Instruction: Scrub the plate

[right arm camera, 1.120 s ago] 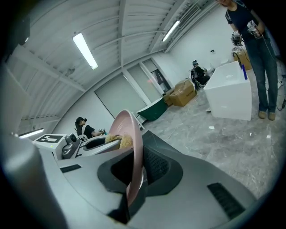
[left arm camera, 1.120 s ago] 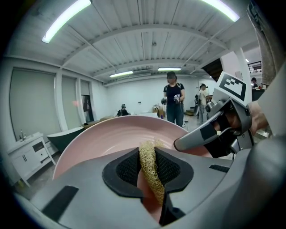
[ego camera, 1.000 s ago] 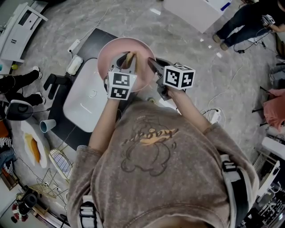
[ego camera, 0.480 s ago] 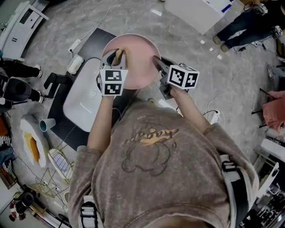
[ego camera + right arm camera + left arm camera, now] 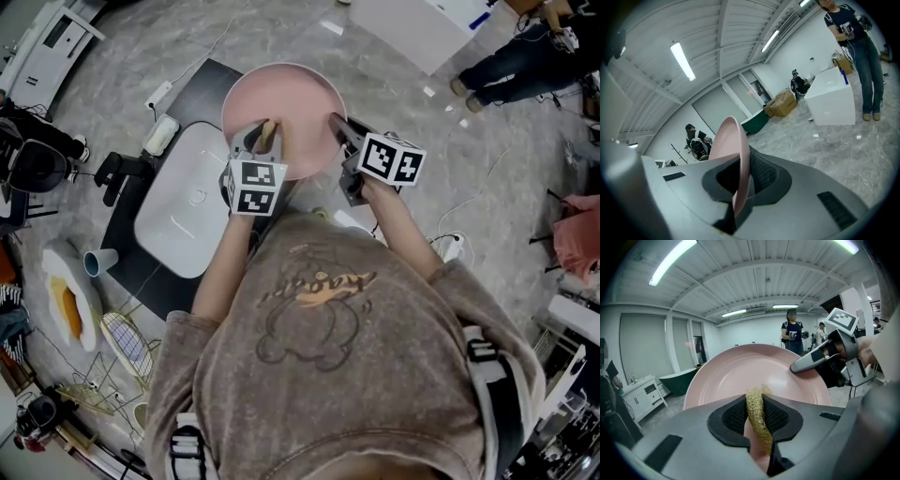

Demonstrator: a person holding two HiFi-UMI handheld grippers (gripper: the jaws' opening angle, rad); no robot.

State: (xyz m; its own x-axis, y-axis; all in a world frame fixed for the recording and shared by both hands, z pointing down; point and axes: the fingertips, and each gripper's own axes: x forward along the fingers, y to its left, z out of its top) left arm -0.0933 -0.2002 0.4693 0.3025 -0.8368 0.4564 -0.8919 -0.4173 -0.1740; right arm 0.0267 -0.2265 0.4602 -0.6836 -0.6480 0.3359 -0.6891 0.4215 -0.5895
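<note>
A round pink plate (image 5: 281,112) is held up in the air in front of the person. My right gripper (image 5: 339,127) is shut on the plate's right rim, which runs edge-on between its pads as a thin pink plate (image 5: 736,159). My left gripper (image 5: 263,139) is shut on a yellow-tan loofah scrubber (image 5: 757,420), whose tip lies against the plate's (image 5: 754,376) lower inner face. In the left gripper view the right gripper (image 5: 806,364) shows at the plate's right edge.
Below the plate a white basin (image 5: 183,202) rests on a dark mat (image 5: 141,244). A blue cup (image 5: 98,264) and a wire rack (image 5: 127,342) lie at the left. People stand at the upper right (image 5: 525,47) and the left edge.
The left gripper with the scrubber has moved right and down across the plate's face since half a second ago. The plate and right gripper have risen slightly.
</note>
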